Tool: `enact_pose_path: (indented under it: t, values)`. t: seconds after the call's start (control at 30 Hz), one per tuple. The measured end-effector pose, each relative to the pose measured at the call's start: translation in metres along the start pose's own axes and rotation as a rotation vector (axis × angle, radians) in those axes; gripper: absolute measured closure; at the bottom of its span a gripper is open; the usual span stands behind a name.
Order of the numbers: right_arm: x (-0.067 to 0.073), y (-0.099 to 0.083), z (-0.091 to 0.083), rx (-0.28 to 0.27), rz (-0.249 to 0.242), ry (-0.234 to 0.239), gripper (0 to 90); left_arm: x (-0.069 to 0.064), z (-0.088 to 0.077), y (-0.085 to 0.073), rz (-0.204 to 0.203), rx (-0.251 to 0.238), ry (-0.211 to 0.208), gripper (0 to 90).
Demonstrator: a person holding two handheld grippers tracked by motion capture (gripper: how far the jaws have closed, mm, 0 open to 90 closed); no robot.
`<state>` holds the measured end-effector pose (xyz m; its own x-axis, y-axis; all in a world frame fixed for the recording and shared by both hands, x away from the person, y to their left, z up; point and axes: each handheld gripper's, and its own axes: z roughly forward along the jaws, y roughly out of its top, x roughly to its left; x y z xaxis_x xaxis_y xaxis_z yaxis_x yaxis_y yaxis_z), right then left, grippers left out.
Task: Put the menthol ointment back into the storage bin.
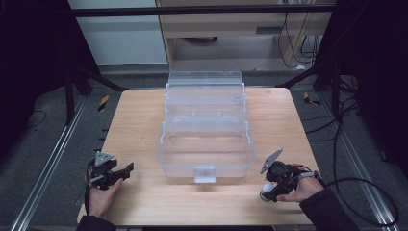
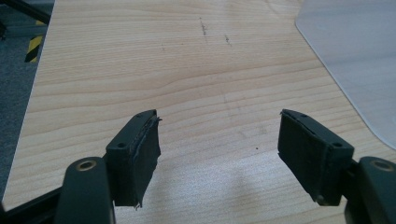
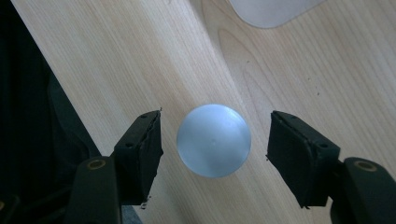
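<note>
Two grippers are sitting at the near edge of the table (image 1: 144,202), one either side of the clear plastic box (image 1: 207,144), so let's take everything from that box. Off the box's near left corner, the left gripper (image 1: 126,169) is resting in the person's left hand (image 1: 102,198) with its jaws spread wide and nothing between them; in the left gripper view its pads are framing bare wood, and the box's rounded corner (image 2: 355,60) is showing ahead and to the right.

Moving across, the box is standing open at the middle of the table, tiered trays stepping up toward the far side and a small latch tab (image 1: 204,173) facing the person.

Now off the box's near right corner, and here is the one that matters: the right gripper (image 1: 267,193) is hanging over a small pale ball (image 3: 214,140), jaws wide, one pad on each side of it, neither touching. The ball is lying on the wood just short of the box, squarely between the jaws. Being round, it is pointing nowhere and has no long axis to line up with. The right hand (image 1: 300,190) is plainly the nearer one; closing looks like all a grasp would need.
</note>
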<state>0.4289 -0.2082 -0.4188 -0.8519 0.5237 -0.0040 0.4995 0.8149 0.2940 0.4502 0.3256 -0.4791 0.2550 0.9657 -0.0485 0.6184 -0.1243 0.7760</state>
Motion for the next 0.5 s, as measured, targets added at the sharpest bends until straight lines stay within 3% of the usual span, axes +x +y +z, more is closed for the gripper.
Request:
enact_pose_path:
  t: [0.5]
  values:
    - [0.000,0.001,0.012,0.057,-0.020,0.008,44.2,0.000,0.000,0.000,0.001,0.005,-0.001,29.2]
